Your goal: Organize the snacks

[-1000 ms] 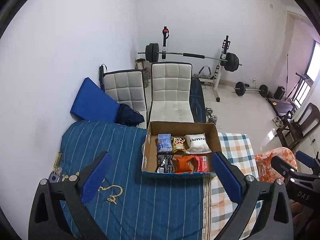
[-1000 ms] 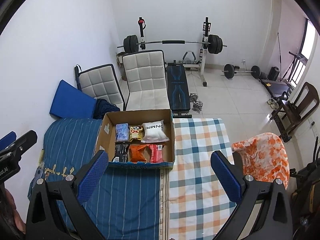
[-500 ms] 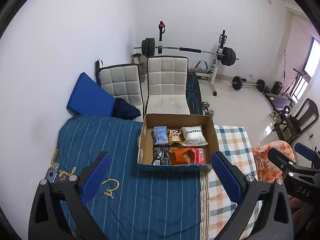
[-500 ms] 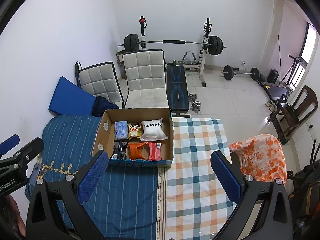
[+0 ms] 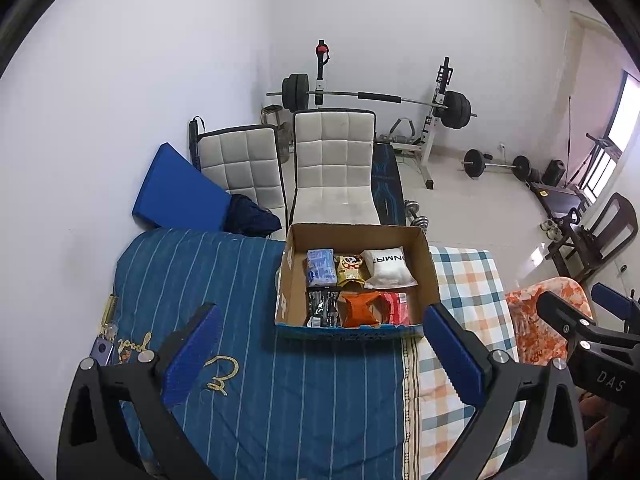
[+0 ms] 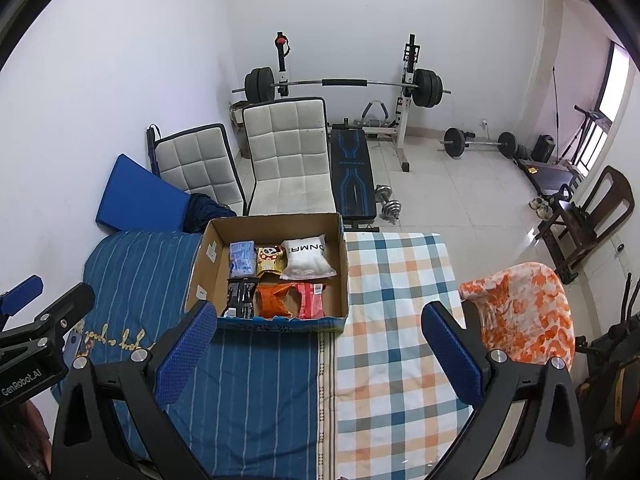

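Cardboard box (image 5: 352, 276) with six snack packs (image 5: 356, 288) lined up inside, sitting mid-bed, farther off than a second ago. Pulled back and up with left gripper (image 5: 320, 356) and right gripper (image 6: 316, 354) both wide open, holding nothing. Looks basically sorted.

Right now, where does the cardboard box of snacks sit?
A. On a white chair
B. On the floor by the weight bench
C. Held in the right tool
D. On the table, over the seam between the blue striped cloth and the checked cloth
D: the cardboard box rests on the table, with the blue striped cloth under most of it and the checked cloth under its right edge; both tools hang open and empty.
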Tool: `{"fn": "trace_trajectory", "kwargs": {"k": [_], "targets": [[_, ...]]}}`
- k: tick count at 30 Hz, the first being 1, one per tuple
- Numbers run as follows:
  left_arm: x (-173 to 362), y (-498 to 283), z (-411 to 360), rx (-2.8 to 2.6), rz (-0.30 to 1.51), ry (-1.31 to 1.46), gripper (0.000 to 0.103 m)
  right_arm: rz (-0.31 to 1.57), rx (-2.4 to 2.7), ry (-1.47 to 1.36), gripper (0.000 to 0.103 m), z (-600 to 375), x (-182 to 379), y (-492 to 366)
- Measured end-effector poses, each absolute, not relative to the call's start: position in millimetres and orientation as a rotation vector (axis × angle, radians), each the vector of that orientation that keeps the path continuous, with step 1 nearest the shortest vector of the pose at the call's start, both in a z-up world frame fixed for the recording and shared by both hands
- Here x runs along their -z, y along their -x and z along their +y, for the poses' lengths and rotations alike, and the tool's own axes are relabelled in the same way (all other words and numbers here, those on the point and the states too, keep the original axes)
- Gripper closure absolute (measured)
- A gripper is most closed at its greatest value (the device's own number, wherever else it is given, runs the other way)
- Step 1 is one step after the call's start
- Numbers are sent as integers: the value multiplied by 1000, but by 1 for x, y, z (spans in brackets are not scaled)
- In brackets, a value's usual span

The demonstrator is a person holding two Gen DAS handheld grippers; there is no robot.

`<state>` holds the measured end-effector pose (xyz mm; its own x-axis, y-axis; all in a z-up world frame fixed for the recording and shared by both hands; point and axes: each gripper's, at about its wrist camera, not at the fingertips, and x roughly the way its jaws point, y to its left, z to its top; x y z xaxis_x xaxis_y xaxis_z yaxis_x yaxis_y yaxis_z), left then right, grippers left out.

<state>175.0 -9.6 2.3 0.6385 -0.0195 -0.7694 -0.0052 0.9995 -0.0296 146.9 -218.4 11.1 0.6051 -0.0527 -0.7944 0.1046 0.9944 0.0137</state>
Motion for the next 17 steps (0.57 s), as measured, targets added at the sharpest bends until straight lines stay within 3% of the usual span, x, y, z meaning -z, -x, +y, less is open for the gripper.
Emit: {"fn": "trace_trajectory", "kwargs": {"k": [17], "targets": [[0,-173,-6,-4,863,21,0,910,106,-62,0,-218,-14,-142]]}}
